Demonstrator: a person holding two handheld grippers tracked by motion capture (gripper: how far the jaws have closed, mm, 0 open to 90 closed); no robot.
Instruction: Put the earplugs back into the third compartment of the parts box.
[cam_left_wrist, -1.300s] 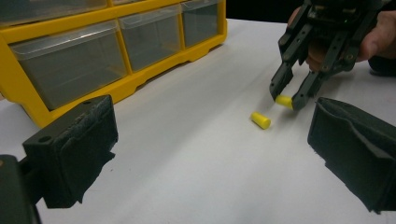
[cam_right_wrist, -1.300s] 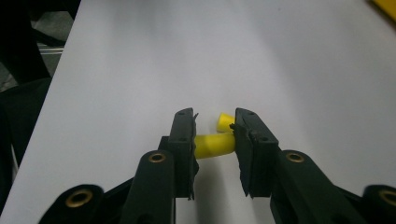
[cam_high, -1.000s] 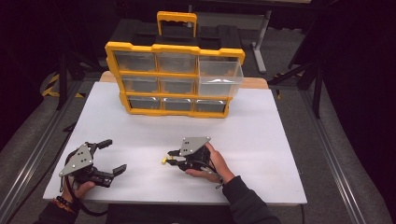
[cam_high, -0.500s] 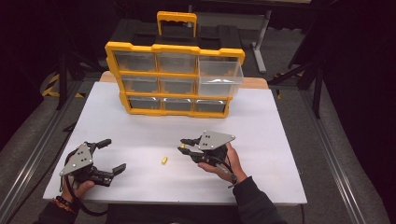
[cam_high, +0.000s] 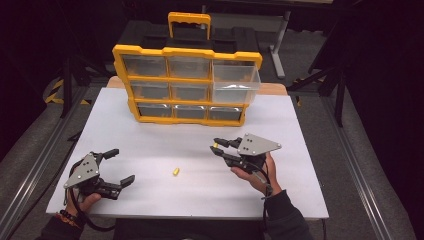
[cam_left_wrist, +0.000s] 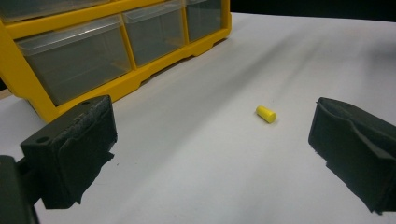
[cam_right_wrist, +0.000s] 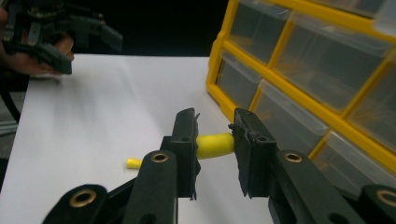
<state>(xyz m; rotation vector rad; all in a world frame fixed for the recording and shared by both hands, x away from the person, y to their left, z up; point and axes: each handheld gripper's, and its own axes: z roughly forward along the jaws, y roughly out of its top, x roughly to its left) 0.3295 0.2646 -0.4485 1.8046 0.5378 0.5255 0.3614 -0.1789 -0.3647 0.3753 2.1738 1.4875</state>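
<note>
My right gripper (cam_high: 216, 148) is shut on a small yellow cylinder (cam_right_wrist: 214, 145), held above the white table (cam_high: 150, 150) right of centre; in the right gripper view the piece is squeezed between the two black pads (cam_right_wrist: 185, 140). A second small yellow cylinder (cam_high: 175, 171) lies loose on the table between the hands, also seen as a yellow cylinder (cam_left_wrist: 266, 114) in the left gripper view and behind the jaws (cam_right_wrist: 133, 163). My left gripper (cam_high: 120, 166) rests at the table's front left, jaws wide open and empty.
A yellow drawer organizer (cam_high: 185, 85) with clear drawers stands at the table's back; its upper right drawer (cam_high: 236, 85) is pulled out. Black floor and rails flank the table.
My right gripper has lifted with one yellow cylinder and moved right and toward the organizer, leaving the other cylinder on the table. The left gripper has stayed put.
</note>
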